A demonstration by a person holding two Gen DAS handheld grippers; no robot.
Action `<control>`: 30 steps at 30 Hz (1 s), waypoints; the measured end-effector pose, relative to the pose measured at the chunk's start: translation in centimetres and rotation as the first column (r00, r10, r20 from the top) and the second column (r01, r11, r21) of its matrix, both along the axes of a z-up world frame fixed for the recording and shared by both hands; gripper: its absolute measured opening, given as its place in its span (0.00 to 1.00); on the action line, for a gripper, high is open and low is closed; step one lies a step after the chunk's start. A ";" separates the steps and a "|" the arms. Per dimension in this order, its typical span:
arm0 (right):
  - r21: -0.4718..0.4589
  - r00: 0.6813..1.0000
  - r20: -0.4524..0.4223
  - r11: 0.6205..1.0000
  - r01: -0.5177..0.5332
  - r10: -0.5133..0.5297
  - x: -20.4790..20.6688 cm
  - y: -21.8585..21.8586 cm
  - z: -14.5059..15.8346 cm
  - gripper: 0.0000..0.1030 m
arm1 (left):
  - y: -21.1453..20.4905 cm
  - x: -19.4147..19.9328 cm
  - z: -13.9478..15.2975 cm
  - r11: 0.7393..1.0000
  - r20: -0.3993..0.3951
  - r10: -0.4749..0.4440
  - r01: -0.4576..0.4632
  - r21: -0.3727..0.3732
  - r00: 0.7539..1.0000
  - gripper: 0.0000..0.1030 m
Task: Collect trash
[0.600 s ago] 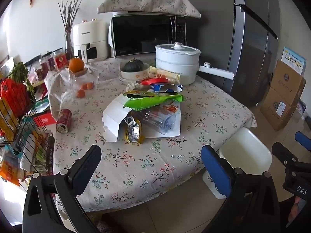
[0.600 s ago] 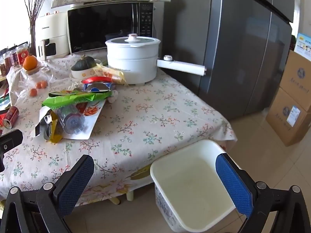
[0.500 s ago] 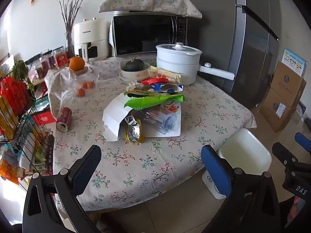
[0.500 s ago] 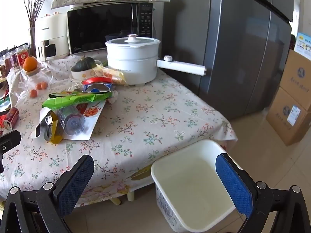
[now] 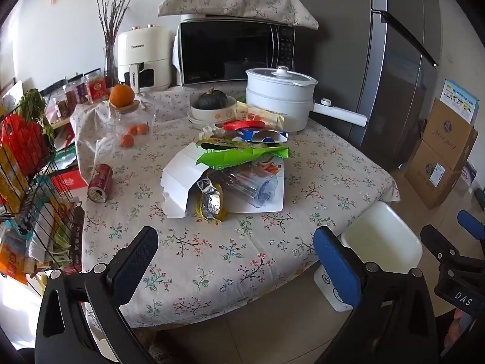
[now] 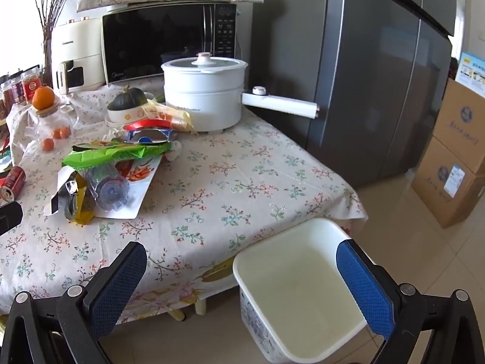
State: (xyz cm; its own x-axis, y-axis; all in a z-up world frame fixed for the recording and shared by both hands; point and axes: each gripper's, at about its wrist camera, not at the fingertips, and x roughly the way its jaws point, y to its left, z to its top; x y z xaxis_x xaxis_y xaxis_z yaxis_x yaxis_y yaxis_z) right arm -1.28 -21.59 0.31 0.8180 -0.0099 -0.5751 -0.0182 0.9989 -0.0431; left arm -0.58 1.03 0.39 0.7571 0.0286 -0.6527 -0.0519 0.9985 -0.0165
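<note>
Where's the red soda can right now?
In the left wrist view the red can lies on its side near the table's left edge, left of the wrapper pile, beside the wire rack.

Both wrist views look down across the table (image 5: 230,251) from its near edge, sharing the bin (image 6: 291,297).

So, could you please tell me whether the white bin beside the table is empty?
Empty: the white bin shows only its bare inside, with no trash in it.
</note>
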 end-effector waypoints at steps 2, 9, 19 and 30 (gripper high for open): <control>-0.003 1.000 -0.002 1.000 0.001 -0.001 0.0 0.0 0.0 1.00 | -0.1 0.0 -0.1 1.000 0.001 0.001 -0.001 0.001 1.000 1.00; -0.005 1.000 -0.005 1.000 0.001 -0.001 0.1 -0.1 -0.1 1.00 | -0.3 0.0 -0.1 1.000 0.001 -0.006 0.006 0.002 1.000 1.00; -0.008 1.000 -0.004 1.000 0.003 -0.003 0.1 -0.1 0.0 1.00 | -0.5 0.0 -0.1 1.000 0.001 -0.005 0.005 0.002 1.000 1.00; -0.009 1.000 0.000 1.000 0.009 -0.009 0.1 -0.1 0.1 1.00 | -0.4 -0.1 -0.2 1.000 0.001 -0.006 0.006 0.001 1.000 1.00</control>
